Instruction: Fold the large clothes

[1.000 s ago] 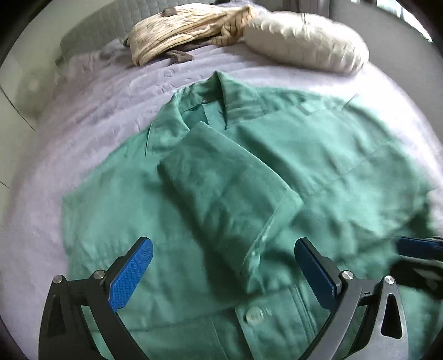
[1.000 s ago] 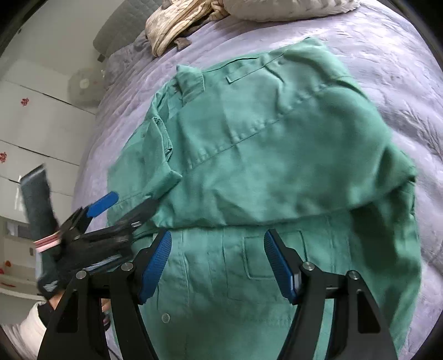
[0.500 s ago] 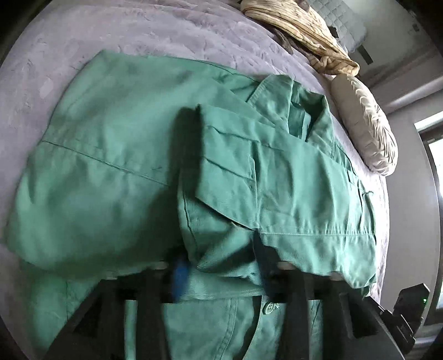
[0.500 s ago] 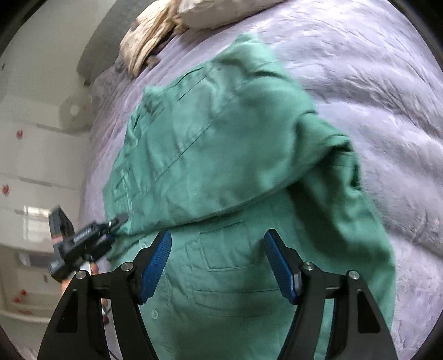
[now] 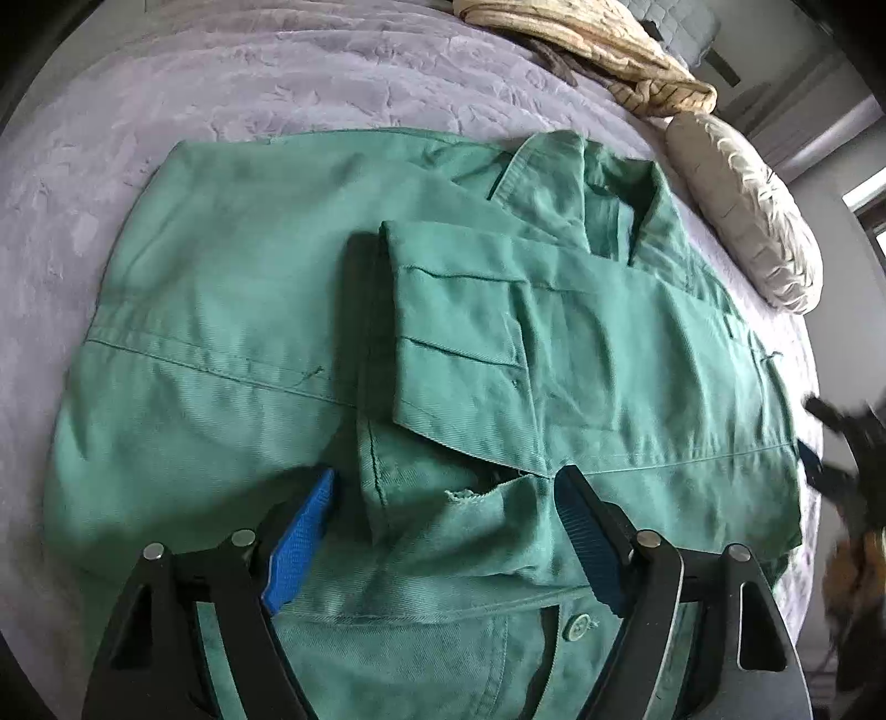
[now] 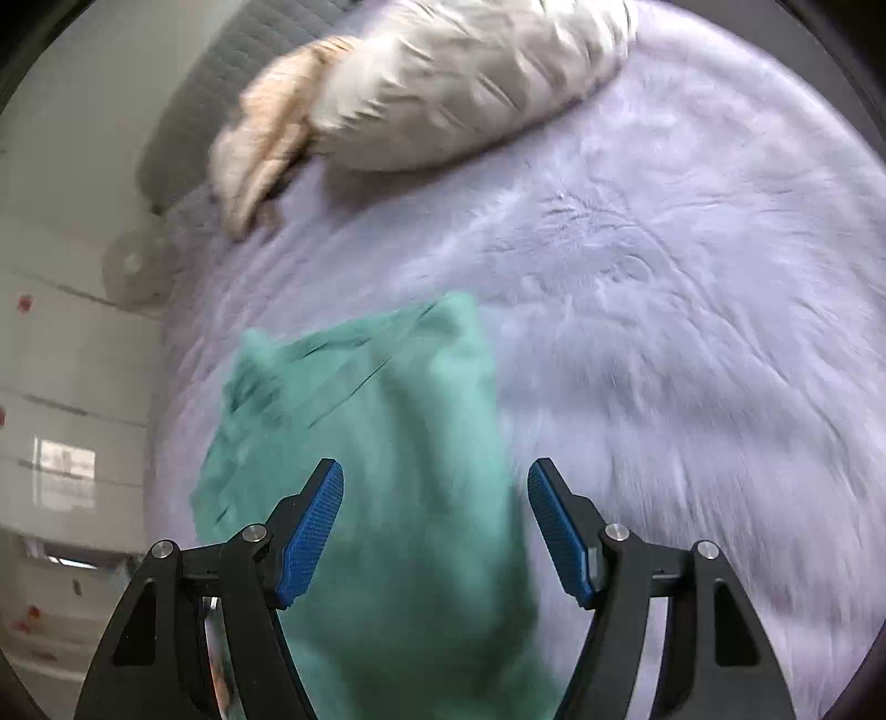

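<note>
A green jacket [image 5: 232, 310] lies spread on the lavender bedspread [image 5: 249, 83], collar toward the pillows. One sleeve [image 5: 459, 332] is folded across its chest. My left gripper [image 5: 443, 498] hovers low over the sleeve's cuff end, its jaws opening, with the cuff fold lying between the blue pads [image 5: 302, 531] and not pinched. In the blurred right wrist view, my right gripper [image 6: 434, 498] stands open above the jacket's [image 6: 387, 443] side edge, with cloth below the gap. The right gripper [image 5: 836, 448] also shows as a dark blur at the left view's right edge.
A cream pillow [image 5: 747, 210] and a beige striped garment [image 5: 598, 39] lie at the head of the bed. Bare bedspread [image 6: 692, 332] stretches to the right of the jacket. White cabinets [image 6: 61, 421] stand beyond the bed's left side.
The left gripper rolled and settled over the folded sleeve, narrowed on its cuff, then spread again. The right gripper swept toward the jacket's side edge, bringing bare bedspread into its view.
</note>
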### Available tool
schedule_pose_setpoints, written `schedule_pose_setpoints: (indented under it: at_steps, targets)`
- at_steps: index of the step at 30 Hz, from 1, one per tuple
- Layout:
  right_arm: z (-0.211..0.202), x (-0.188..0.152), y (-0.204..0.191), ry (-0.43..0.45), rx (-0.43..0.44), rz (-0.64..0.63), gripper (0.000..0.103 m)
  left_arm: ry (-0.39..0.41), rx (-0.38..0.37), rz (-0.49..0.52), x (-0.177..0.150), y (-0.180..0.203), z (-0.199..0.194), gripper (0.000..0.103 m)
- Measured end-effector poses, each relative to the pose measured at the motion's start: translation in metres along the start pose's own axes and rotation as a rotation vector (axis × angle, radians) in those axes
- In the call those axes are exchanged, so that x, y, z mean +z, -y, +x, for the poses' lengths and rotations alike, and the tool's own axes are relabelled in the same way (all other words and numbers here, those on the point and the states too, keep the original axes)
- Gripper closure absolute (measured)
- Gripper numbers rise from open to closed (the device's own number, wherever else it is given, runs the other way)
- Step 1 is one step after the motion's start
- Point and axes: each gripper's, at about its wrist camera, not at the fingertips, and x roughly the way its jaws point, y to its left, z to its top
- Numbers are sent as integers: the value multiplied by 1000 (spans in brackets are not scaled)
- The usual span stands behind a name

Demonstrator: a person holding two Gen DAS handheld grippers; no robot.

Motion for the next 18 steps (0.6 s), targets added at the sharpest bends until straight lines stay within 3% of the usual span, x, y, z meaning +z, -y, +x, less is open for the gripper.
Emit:
schedule_pose_setpoints:
  at_steps: [1,2,3,4,8,13,18]
  targets:
    - [15,10,4,-16,-3,20,39,-4,17,12,0,2,2,54]
    - [28,18,7,-42,6,46,49,-10,36,27,1,4,3,64]
    - [40,22,12,-73,29,80,91,-3,51,35,2,6,1,71]
    - [46,24,13,-96,54,103,99,1,51,42,3,7,0,83]
    - [26,23,-11,-32,-23,-60,99,27,28,84,9,13,-8,83]
    - [28,24,24,-26,-160,-46,102,25,57,104,10,15,1,83]
    - [23,17,45,-11,-119,51,103,22,29,113,6,4,-11,83]
